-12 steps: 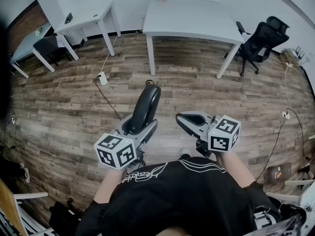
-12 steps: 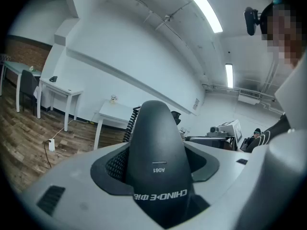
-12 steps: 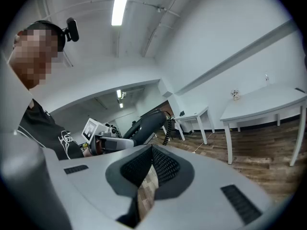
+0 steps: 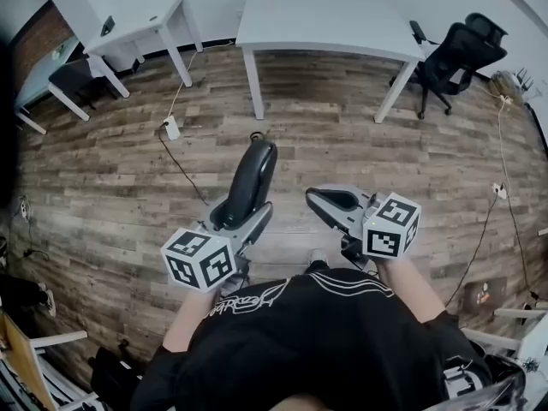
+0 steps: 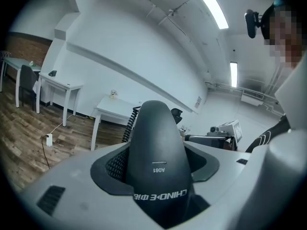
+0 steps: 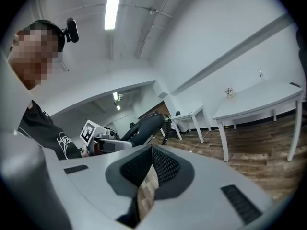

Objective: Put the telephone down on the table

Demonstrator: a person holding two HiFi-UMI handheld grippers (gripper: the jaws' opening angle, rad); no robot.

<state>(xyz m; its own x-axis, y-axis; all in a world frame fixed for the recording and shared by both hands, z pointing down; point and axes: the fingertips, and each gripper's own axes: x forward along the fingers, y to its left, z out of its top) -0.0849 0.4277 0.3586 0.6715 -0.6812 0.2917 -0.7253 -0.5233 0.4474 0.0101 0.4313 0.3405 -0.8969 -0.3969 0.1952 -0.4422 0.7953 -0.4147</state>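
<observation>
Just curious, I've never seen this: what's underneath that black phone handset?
Only wooden floor shows below the handset; no table is there. The left tool grips its lower end, hiding that part.

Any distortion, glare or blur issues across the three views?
Head view: strong fisheye, floorboards bow, left edge dark. Left gripper view: handset fills centre, print sharp, ceiling strip light blown out. Right gripper view: strip light blown out too, circular vignette.

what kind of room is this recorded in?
Most likely an office or lab workspace, sparsely furnished. Plain white tables stand along the wall, with a black swivel office chair beside one. The wood-plank floor has a power socket lying on it with cables trailing.
</observation>
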